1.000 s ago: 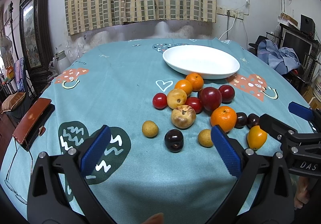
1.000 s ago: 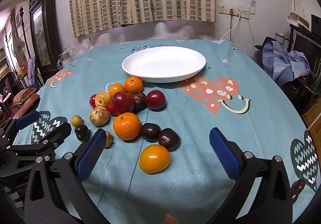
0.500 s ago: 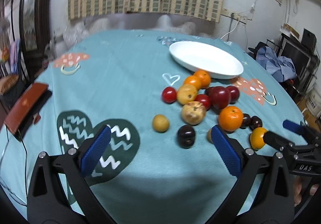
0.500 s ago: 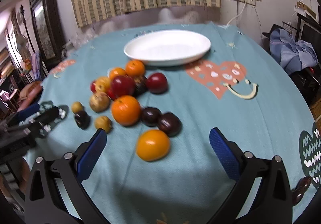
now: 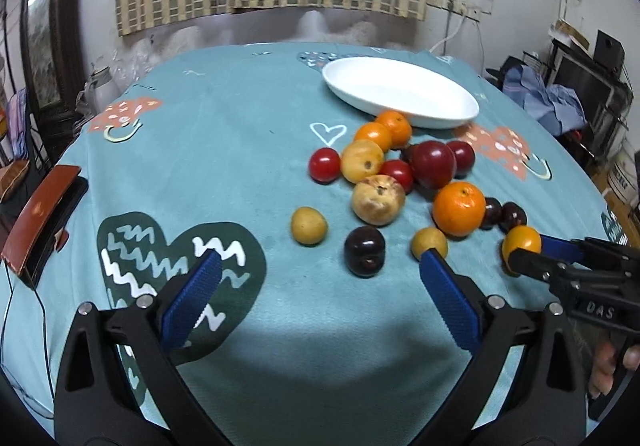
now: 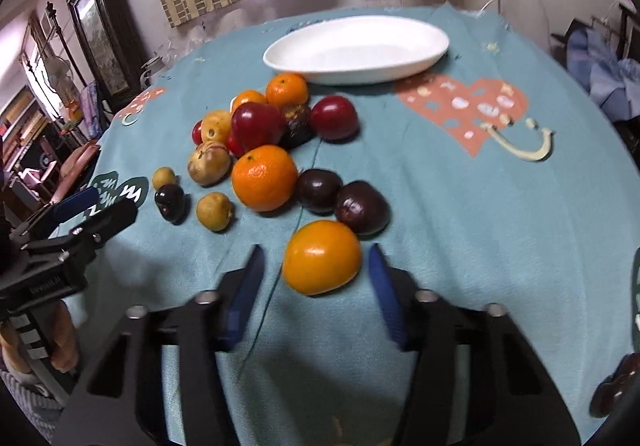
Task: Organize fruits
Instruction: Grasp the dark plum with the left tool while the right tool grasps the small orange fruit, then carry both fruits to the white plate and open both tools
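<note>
A heap of fruit lies on the teal tablecloth (image 5: pixel 240 150): oranges, red and dark plums, yellow fruits. A white oval plate (image 5: pixel 400 94) stands empty behind it, also in the right wrist view (image 6: pixel 356 46). My right gripper (image 6: pixel 316 270) is open, with its blue pads on either side of a yellow-orange fruit (image 6: pixel 322 256), not touching it. That fruit also shows in the left wrist view (image 5: pixel 521 242) between the right gripper's fingers. My left gripper (image 5: pixel 320 274) is open and empty, short of a dark plum (image 5: pixel 365 251).
A large orange (image 6: pixel 264 177) and two dark plums (image 6: pixel 340 198) lie just beyond the yellow-orange fruit. A brown case (image 5: pixel 40 214) sits at the table's left edge. Furniture and clothes (image 5: pixel 552 102) stand to the right of the table.
My right gripper has moved forward and down, so its jaws now straddle the yellow-orange fruit, and they have narrowed. My left gripper has shifted slightly nearer the fruit.
</note>
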Demonstrator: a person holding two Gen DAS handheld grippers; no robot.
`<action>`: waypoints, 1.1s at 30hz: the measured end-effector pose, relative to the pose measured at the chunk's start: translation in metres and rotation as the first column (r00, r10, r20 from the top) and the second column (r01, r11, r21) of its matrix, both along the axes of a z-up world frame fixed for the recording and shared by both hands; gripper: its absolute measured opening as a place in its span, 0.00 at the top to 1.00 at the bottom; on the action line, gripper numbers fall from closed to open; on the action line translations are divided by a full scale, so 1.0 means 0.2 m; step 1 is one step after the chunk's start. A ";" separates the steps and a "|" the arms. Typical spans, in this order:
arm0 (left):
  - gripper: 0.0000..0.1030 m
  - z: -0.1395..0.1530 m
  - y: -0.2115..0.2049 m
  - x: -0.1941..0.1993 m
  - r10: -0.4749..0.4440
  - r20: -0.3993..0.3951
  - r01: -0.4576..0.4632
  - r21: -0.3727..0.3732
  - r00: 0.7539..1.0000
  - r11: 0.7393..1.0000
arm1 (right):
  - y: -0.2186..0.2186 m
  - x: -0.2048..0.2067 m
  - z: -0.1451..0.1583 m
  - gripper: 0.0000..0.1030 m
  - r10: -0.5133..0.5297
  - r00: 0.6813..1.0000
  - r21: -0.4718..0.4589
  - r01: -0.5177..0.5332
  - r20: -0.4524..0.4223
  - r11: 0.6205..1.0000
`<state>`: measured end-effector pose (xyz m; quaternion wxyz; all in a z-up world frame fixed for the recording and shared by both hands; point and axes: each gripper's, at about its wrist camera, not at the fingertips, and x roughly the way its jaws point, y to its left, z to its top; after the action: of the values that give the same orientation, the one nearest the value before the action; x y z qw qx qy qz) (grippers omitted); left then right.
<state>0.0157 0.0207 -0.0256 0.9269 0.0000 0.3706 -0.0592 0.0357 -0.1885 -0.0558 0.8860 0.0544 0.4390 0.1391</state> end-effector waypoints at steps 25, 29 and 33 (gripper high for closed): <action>0.72 -0.12 -0.15 0.18 -0.205 -0.113 0.207 0.004 0.972 0.978 | -0.01 0.02 -0.03 0.63 0.036 0.998 0.062 -0.034 -0.043 0.998; 0.72 -0.12 -0.15 0.16 -0.217 -0.109 0.218 -0.004 0.970 0.976 | -0.01 0.01 -0.02 0.63 0.041 0.999 0.067 -0.039 -0.025 0.997; 0.72 -0.08 -0.13 0.12 -0.233 -0.078 0.230 -0.045 0.969 0.972 | 0.00 -0.01 0.00 0.63 0.057 0.998 0.060 -0.057 0.010 0.997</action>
<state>0.0397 -0.0045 -0.0416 0.8973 0.0240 0.4052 -0.1734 0.0328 -0.1878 -0.0551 0.8813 0.0681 0.4324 0.1778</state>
